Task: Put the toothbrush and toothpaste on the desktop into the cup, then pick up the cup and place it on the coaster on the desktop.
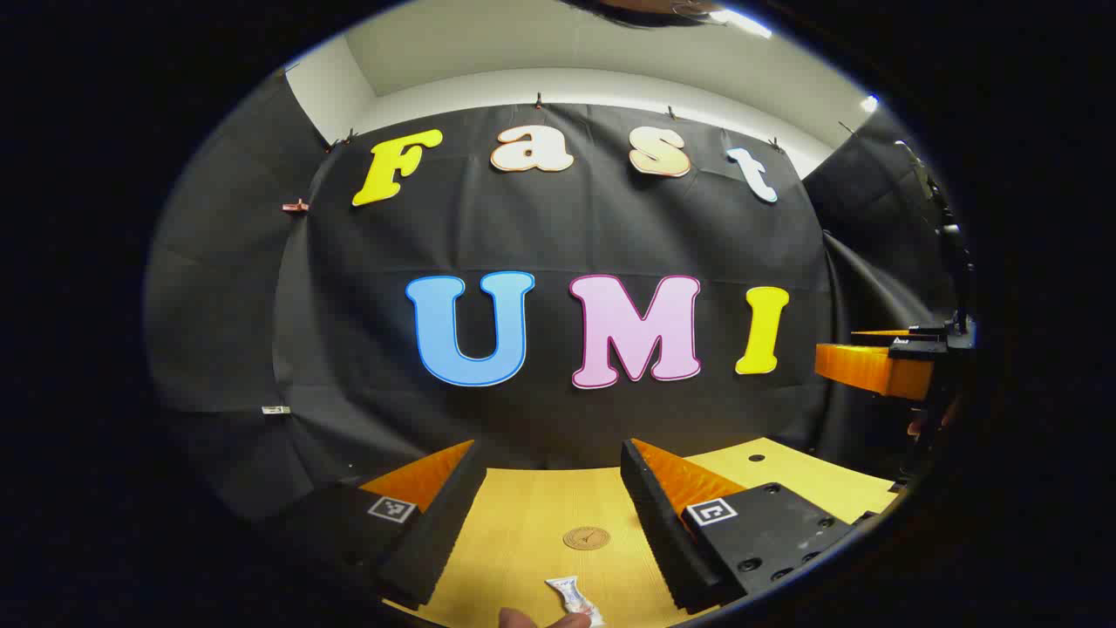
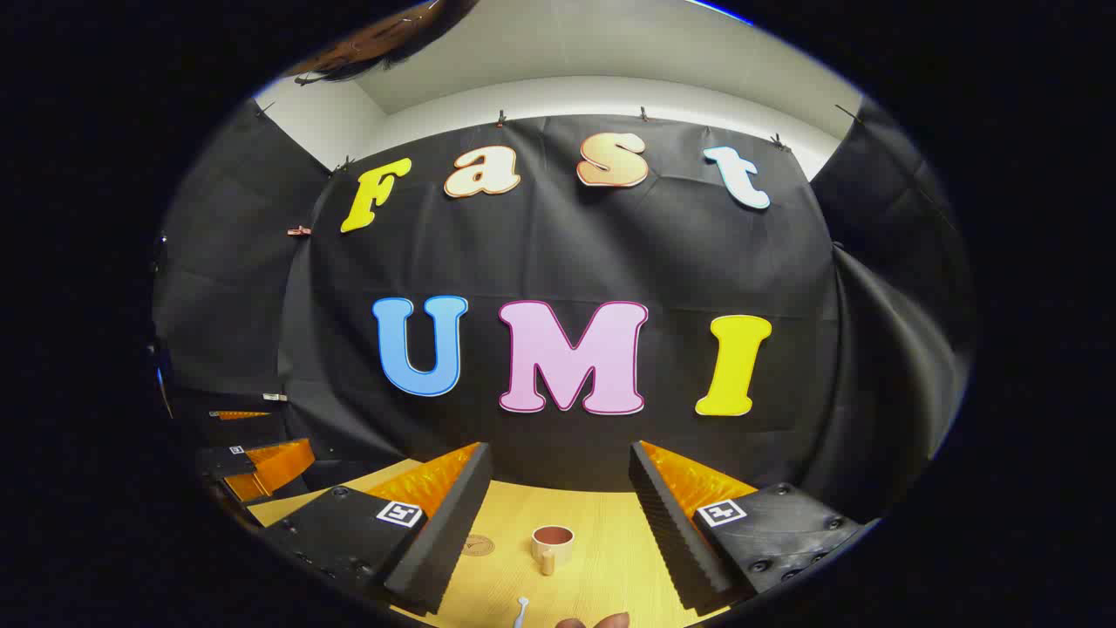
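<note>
Left gripper [image 1: 549, 506] hangs above the table [image 1: 514, 532], jaws released and empty; the toothpaste [image 1: 575, 600] lies below them, near the coaster [image 1: 586, 538]. Right gripper [image 2: 558, 515] has jaws spread, empty; beyond them stands the cup [image 2: 552, 546], upright, toothbrush [image 2: 520, 610] lying apart nearer the camera.

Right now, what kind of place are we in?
Probably a recording booth, not a home: black cloth wall behind a bare wooden desktop, with just a cup, coaster and toothpaste laid out.
</note>
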`<state>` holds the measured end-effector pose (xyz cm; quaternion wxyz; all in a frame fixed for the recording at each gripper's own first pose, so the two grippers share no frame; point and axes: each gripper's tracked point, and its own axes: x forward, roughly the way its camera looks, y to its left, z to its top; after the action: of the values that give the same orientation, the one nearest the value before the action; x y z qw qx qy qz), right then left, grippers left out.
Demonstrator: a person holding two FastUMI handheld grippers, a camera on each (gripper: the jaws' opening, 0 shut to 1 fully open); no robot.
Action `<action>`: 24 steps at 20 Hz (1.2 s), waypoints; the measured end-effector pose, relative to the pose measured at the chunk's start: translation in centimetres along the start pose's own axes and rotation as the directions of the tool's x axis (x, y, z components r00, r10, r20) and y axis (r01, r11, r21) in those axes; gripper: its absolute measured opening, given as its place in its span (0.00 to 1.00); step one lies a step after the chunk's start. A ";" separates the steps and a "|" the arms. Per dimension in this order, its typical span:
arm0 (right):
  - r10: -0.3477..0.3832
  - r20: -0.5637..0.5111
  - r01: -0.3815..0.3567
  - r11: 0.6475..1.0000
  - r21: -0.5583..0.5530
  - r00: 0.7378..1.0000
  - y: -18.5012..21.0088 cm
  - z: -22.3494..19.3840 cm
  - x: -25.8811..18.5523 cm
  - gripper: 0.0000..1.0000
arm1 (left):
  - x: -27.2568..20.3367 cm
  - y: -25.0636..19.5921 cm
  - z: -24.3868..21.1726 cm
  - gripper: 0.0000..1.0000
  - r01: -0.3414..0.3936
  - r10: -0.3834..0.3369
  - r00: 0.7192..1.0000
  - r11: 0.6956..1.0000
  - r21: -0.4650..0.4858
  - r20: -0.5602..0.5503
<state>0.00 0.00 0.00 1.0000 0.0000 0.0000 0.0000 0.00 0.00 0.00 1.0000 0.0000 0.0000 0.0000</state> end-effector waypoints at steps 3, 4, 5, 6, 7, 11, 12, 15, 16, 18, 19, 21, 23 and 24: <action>0.004 0.000 -0.004 1.000 -0.003 1.000 0.0 0.1 -0.1 0.97 | 0.1 -0.5 -0.1 0.96 0.003 -0.003 1.000 1.000 0.008 -0.007; 0.003 0.000 -0.003 1.000 -0.006 1.000 -0.1 0.0 -0.1 0.97 | 0.1 -0.5 -0.2 0.96 0.003 -0.003 1.000 1.000 0.009 -0.011; 0.003 0.000 -0.003 1.000 -0.008 1.000 -0.2 0.0 -0.1 0.97 | 0.1 -0.6 -0.2 0.96 0.001 -0.001 1.000 1.000 0.008 -0.014; 0.004 -0.002 -0.004 1.000 -0.007 1.000 -0.1 -0.1 -0.1 0.97 | 0.1 -0.7 -0.3 0.96 0.002 -0.002 1.000 1.000 0.006 -0.016; 0.003 -0.005 -0.003 1.000 -0.004 1.000 -0.2 -0.2 -0.1 0.94 | 0.2 -0.8 -0.3 0.96 0.002 -0.002 1.000 1.000 0.006 -0.018; 0.006 -0.015 -0.006 1.000 -0.002 1.000 -0.3 -0.3 -0.2 0.97 | 0.0 -1.0 -0.6 0.96 0.000 0.001 0.999 1.000 0.010 -0.032; 0.007 -0.016 -0.007 1.000 -0.003 1.000 -0.3 -0.4 -0.3 0.97 | 0.1 -1.1 -0.6 0.96 0.000 0.001 0.999 1.000 0.010 -0.036; 0.008 -0.025 -0.008 1.000 -0.001 1.000 -0.5 -0.8 -0.2 0.94 | 0.2 -1.5 -1.1 0.96 0.004 -0.004 0.999 1.000 0.014 -0.053; 0.010 -0.029 -0.011 1.000 -0.001 1.000 -0.5 -0.9 -0.2 0.97 | 0.2 -1.5 -1.4 0.96 0.005 -0.003 0.998 1.000 0.017 -0.067; 0.012 -0.037 -0.012 1.000 -0.005 0.999 -0.6 -1.1 -0.3 0.97 | 0.6 -1.9 -2.7 0.96 0.008 -0.007 0.994 1.000 0.014 -0.109; 0.012 -0.040 -0.012 1.000 -0.007 0.999 -0.7 -1.3 -0.3 0.97 | 0.8 -2.4 -3.6 0.96 0.017 -0.015 0.991 1.000 0.008 -0.135; 0.016 -0.053 -0.016 1.000 -0.005 0.998 -0.7 -1.7 -0.3 0.97 | 1.1 -2.8 -5.9 0.96 0.032 -0.030 0.981 0.999 0.007 -0.190; 0.021 -0.070 -0.021 1.000 -0.006 0.997 -0.9 -2.5 -0.4 0.97 | 1.4 -3.0 -8.8 0.96 0.034 -0.030 0.968 0.999 0.011 -0.248; 0.024 -0.082 -0.025 1.000 -0.009 0.996 -1.1 -3.0 -0.5 0.94 | 1.6 -3.0 -10.3 0.97 0.030 -0.025 0.960 0.999 0.013 -0.278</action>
<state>-0.51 -1.11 -3.02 0.9991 -0.0048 0.0410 0.0121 1.56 -3.02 -10.27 0.9900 0.0086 0.1403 -0.0138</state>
